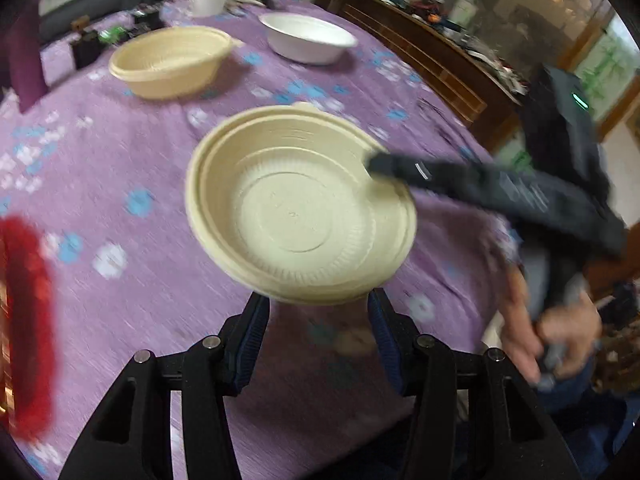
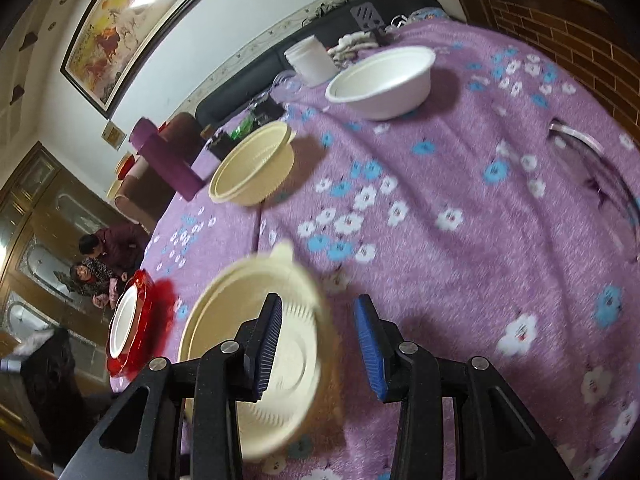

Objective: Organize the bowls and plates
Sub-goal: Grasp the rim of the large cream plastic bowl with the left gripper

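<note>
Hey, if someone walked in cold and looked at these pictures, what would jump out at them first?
Probably the ribbed cream plastic bowl tilted near the middle, with the right gripper reaching to its rim over the purple flowered tablecloth. Behind it, a second cream bowl and a white bowl sit apart. A shiny red plate lies at the cloth's left edge.

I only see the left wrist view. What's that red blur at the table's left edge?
Observer: A red plate with a white dish resting in it.
Visitor: Is the other hand-held gripper squeezing the nearest cream bowl?
Observer: No. The right hand-held gripper is open, one finger inside the cream bowl, one outside its rim.
Visitor: Anything further right?
Observer: What looks like a clear glass lid lies on the purple cloth.
</note>
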Tool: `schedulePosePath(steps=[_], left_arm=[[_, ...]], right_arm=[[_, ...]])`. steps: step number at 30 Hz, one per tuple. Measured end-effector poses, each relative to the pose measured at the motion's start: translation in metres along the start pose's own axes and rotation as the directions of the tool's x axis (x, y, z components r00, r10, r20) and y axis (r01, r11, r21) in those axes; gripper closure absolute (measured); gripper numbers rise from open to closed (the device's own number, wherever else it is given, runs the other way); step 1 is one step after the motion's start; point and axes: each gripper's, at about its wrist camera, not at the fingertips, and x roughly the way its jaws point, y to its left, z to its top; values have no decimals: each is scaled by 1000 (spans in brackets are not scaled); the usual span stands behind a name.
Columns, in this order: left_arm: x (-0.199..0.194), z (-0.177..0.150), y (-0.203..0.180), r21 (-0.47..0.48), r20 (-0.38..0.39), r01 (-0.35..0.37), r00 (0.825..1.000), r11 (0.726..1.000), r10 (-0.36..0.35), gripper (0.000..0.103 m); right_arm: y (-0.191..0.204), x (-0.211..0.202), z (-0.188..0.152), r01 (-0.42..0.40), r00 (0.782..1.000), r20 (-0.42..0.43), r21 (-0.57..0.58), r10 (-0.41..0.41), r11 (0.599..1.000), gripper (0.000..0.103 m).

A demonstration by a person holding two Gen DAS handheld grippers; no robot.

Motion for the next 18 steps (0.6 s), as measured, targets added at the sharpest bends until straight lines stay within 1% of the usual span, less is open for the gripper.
schedulePosePath(steps=[2, 3, 7, 8, 10, 13, 14, 16, 18], left_arm=[[-4, 8, 5, 9, 47, -62, 997, 998, 62, 53], [-7, 15, 9, 17, 71, -109, 992, 994, 107, 53], [-18, 33, 32, -17, 121, -191, 974, 981, 192, 53], [-22, 36, 44, -51, 133, -209, 968, 977, 214, 53], [-28, 39, 62, -113, 139, -183, 970, 977, 198, 53], [-36, 38, 75, -143, 147, -141, 976, 980, 162, 53], [-37, 39, 77, -147, 150, -135, 976, 980, 157, 53], [-33, 43, 72, -143, 151, -102, 981, 984, 124, 53], [-28, 45, 69, -138, 146, -79, 984, 987, 99, 53]], right_arm=[[8, 1, -7, -7, 1000, -5, -15, 7, 1000, 62], [11, 2, -8, -12, 1000, -10, -20, 12, 1000, 62], [35, 12, -17, -49, 998, -54, -78, 45, 996, 62], [40, 15, -19, -69, 995, -72, -89, 63, 994, 62], [43, 18, -19, -112, 990, -94, -85, 104, 990, 62], [35, 9, -9, -120, 991, -72, -67, 115, 990, 62], [30, 5, -4, -107, 993, -54, -57, 104, 993, 62], [20, -3, 10, -55, 998, -4, -41, 55, 998, 62], [13, -4, 22, 9, 999, 34, -35, -7, 999, 62]])
